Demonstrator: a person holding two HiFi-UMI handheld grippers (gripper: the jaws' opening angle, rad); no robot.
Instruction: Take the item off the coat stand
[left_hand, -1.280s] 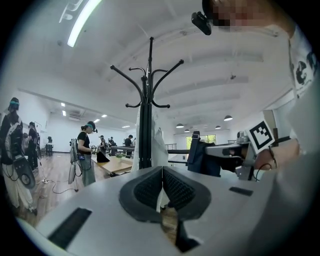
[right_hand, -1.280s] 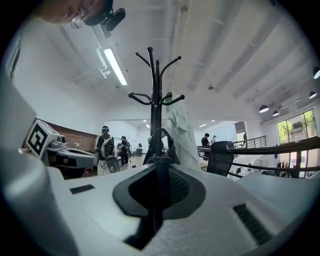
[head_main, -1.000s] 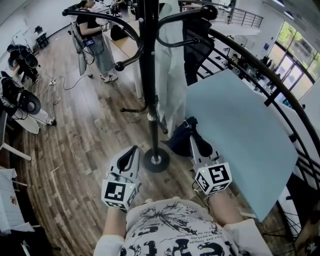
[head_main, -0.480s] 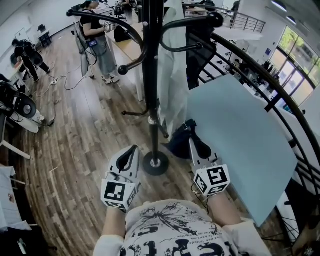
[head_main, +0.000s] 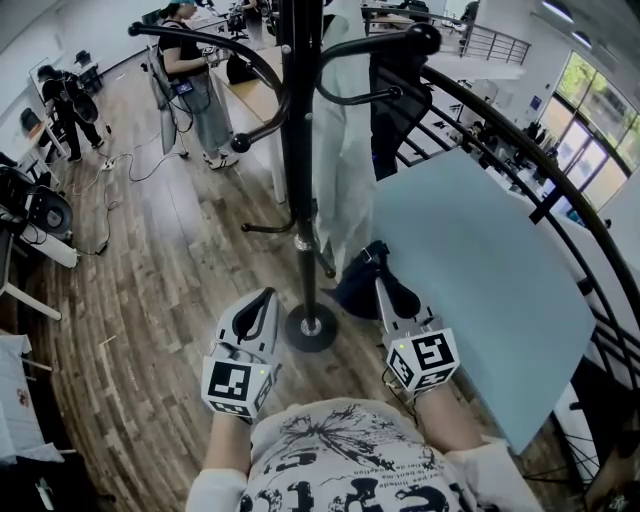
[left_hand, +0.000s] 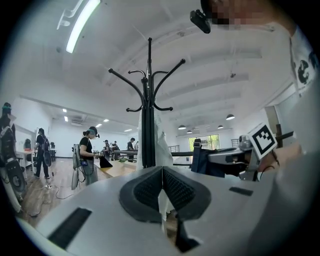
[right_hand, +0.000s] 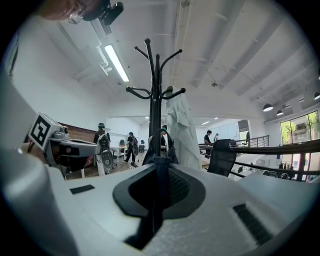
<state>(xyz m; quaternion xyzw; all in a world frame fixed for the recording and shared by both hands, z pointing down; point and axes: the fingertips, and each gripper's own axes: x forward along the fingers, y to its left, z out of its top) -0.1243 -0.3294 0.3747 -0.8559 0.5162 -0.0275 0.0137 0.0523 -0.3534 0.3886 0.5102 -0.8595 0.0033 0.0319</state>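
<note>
From the head view, I am gripping a dark bag (head_main: 358, 292) at the tip of my right tool (head_main: 380, 285), with the coat stand (head_main: 297, 150) standing ahead-left of it. In the left gripper view, my left tool (left_hand: 161, 170) is sitting closed and empty. In the right gripper view, the bag's strap (right_hand: 159, 200) is running between the pinched-together tips.

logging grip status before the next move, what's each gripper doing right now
left gripper: closed, empty
right gripper: closed on the strap of the dark bag
</note>
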